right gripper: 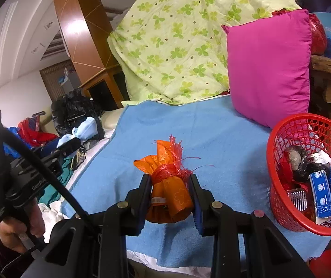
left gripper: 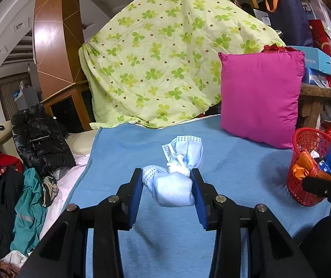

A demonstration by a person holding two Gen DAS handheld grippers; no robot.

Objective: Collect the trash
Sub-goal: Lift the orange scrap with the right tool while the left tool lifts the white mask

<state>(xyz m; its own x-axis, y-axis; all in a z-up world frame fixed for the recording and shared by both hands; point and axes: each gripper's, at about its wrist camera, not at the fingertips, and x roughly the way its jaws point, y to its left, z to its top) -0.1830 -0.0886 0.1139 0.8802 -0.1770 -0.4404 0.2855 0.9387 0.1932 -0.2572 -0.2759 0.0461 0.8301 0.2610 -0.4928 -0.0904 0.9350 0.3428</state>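
My left gripper point(left gripper: 167, 180) is shut on a light blue bundle of face masks point(left gripper: 177, 173) tied with white string, held above the blue blanket point(left gripper: 223, 162). My right gripper point(right gripper: 170, 183) is shut on an orange wrapper bundle point(right gripper: 168, 185) tied with red string, also above the blanket point(right gripper: 200, 127). The red mesh basket point(right gripper: 279, 199) stands at the right and holds several pieces of trash; it also shows in the left wrist view point(left gripper: 297, 185). The left gripper with its blue bundle point(right gripper: 84, 129) shows far left in the right wrist view.
A magenta cushion point(left gripper: 260, 97) leans at the back right of the blanket. A green clover-print quilt point(left gripper: 165, 58) rises behind. Clothes and a black jacket point(left gripper: 42, 139) are piled at the left. A wooden table point(left gripper: 323, 92) with boxes stands at the right.
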